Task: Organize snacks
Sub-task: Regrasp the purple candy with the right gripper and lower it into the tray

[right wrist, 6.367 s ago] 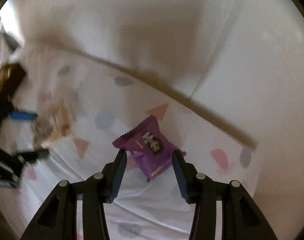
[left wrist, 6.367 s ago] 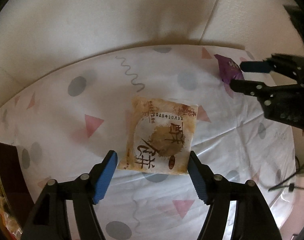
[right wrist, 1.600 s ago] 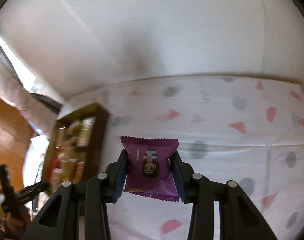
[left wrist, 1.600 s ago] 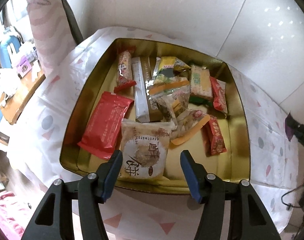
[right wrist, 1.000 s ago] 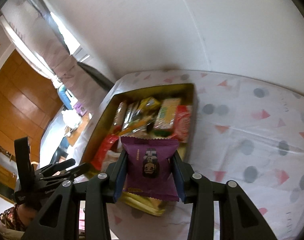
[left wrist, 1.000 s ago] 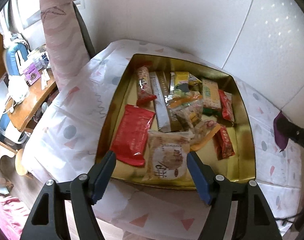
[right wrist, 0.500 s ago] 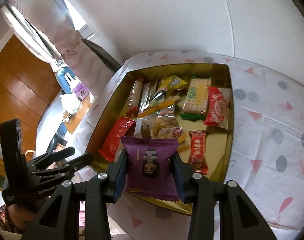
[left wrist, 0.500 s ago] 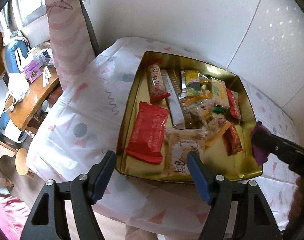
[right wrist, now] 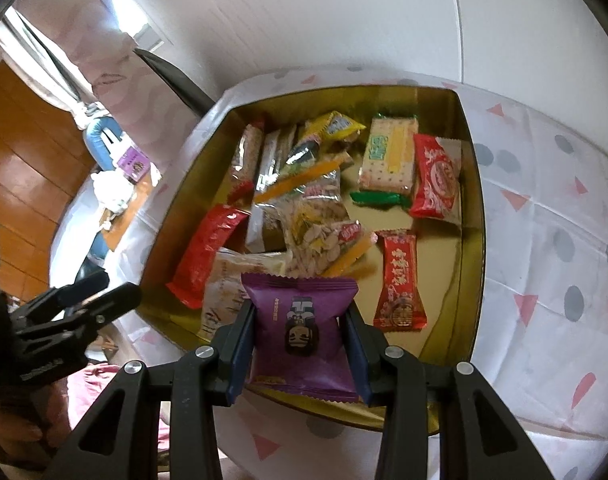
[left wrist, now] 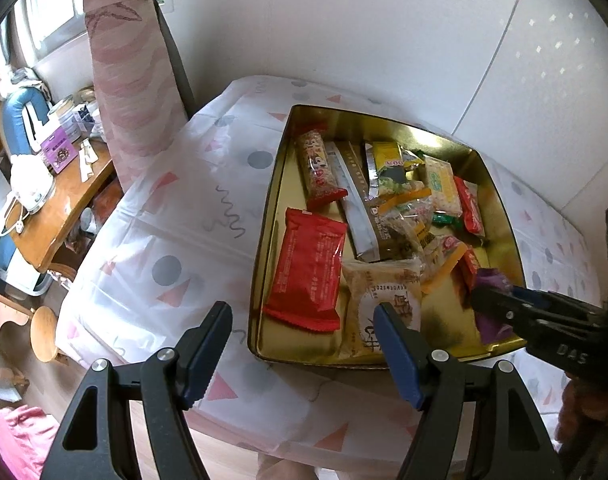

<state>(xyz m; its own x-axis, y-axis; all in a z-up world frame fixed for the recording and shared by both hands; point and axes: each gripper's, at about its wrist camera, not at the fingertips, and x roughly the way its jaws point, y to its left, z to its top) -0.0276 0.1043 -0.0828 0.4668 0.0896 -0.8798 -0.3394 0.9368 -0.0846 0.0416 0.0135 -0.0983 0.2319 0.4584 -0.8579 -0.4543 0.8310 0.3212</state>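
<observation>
left wrist view: the left claw (left wrist: 304, 336) hangs with its jaws spread wide and nothing between them, above the near edge of the gold tin (left wrist: 275, 184). the tin sits on a worktop (left wrist: 175, 240) covered by a white cloth with grey dots and pink triangles. inside the tin lie a flat red packet (left wrist: 310, 268), a beige pastry packet (left wrist: 384, 300) just beside it at the near wall, a silver and brown bar (left wrist: 358, 208), a red-ended bar (left wrist: 318, 168) and a heap of smaller snacks toward the far right corner. the right claw (left wrist: 500, 304) comes in from the right edge, gripping a purple snack packet (left wrist: 490, 322) over the tin's near right corner.

right wrist view: the right claw (right wrist: 299, 344) is closed on the purple snack packet (right wrist: 301, 324), both blue pads pressed against its sides, the packet upright between them. it is above the tin's (right wrist: 470, 184) near edge, with the beige pastry packet (right wrist: 231, 284) just to its left and a small red packet (right wrist: 400, 280) to its right on bare gold floor. further back lie a cracker pack (right wrist: 388, 156) and a red wrapped sweet (right wrist: 436, 176). the left claw (right wrist: 99, 292) shows at the left, outside the tin, open and empty.
</observation>
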